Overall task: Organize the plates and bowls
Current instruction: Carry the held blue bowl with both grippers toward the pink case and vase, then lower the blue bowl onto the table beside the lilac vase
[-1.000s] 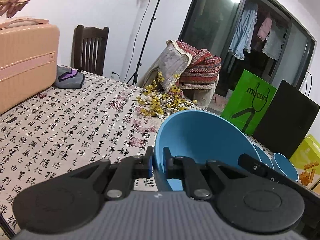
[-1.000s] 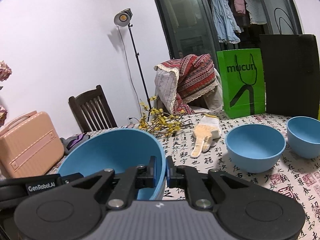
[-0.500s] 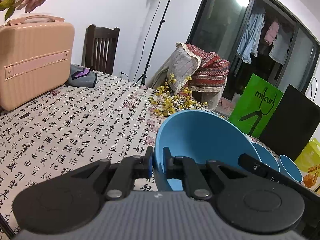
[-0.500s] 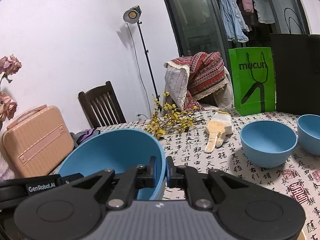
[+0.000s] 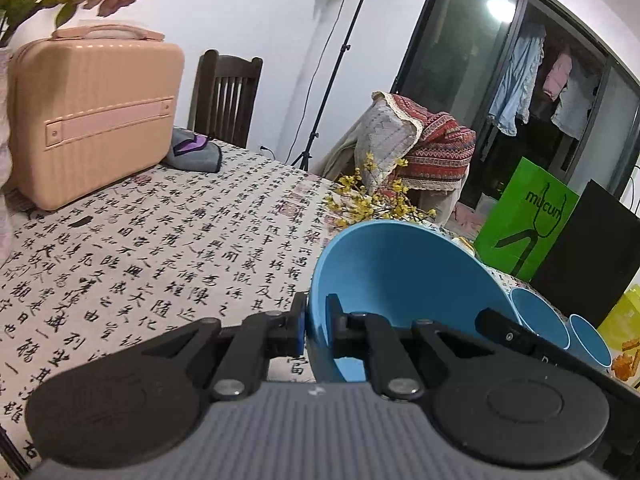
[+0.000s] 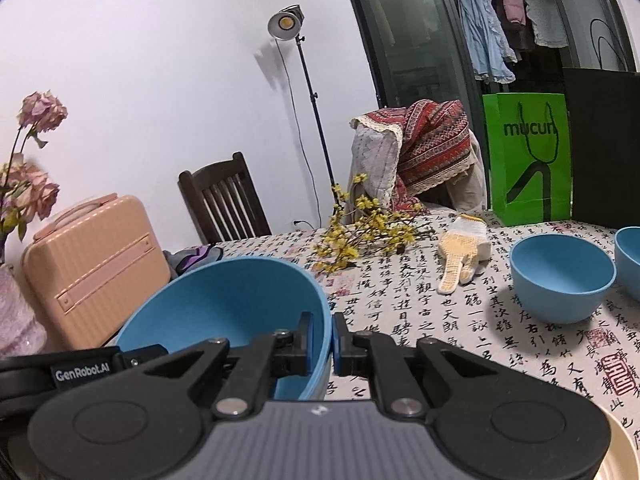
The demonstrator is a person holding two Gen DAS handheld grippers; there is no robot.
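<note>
The big blue bowl (image 5: pixel 400 280) hangs over the table (image 5: pixel 160 240). The left gripper (image 5: pixel 316 326) pinches its rim at 9 o'clock, and the right gripper (image 6: pixel 332 338) pinches it at 3 o'clock. Only the right view shows a glove (image 6: pixel 460 256) at 1 o'clock.

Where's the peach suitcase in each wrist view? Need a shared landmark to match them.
Left wrist: peach suitcase upper left, standing on the tablecloth.
Right wrist: peach suitcase mid left, behind the held blue bowl.
Shared landmark: green mucun bag, on the right in both.
</note>
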